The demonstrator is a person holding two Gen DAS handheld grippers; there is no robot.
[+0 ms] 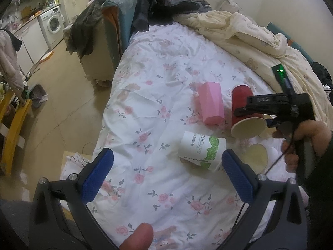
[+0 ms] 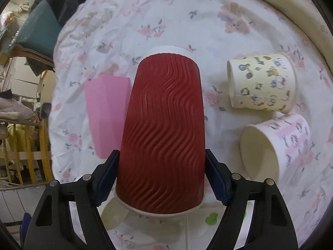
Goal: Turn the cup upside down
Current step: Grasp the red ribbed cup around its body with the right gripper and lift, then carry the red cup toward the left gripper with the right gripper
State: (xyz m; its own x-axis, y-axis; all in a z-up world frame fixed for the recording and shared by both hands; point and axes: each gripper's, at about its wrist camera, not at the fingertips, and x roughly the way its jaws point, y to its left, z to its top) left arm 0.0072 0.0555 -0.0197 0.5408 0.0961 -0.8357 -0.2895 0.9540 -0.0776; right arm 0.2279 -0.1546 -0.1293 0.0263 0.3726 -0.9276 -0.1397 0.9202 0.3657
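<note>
Pink box (image 2: 106,116) just beside red cup (image 2: 164,133)

My right gripper (image 2: 161,179) clamps a red ribbed paper cup (image 2: 164,129) near its rim, base pointing away. A pink box (image 2: 106,116) lies just left; two patterned cups (image 2: 262,83) (image 2: 276,145) lie right on the floral sheet (image 2: 177,16).

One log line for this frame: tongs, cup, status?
right tongs: shut on red cup | left tongs: open, idle | cup: held near rim, flip underway

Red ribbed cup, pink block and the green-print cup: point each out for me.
red ribbed cup (image 2: 162,129), right wrist view, middle of its wavy wall.
pink block (image 1: 210,102), left wrist view, its top face.
green-print cup (image 1: 201,150), left wrist view, its printed side.
</note>
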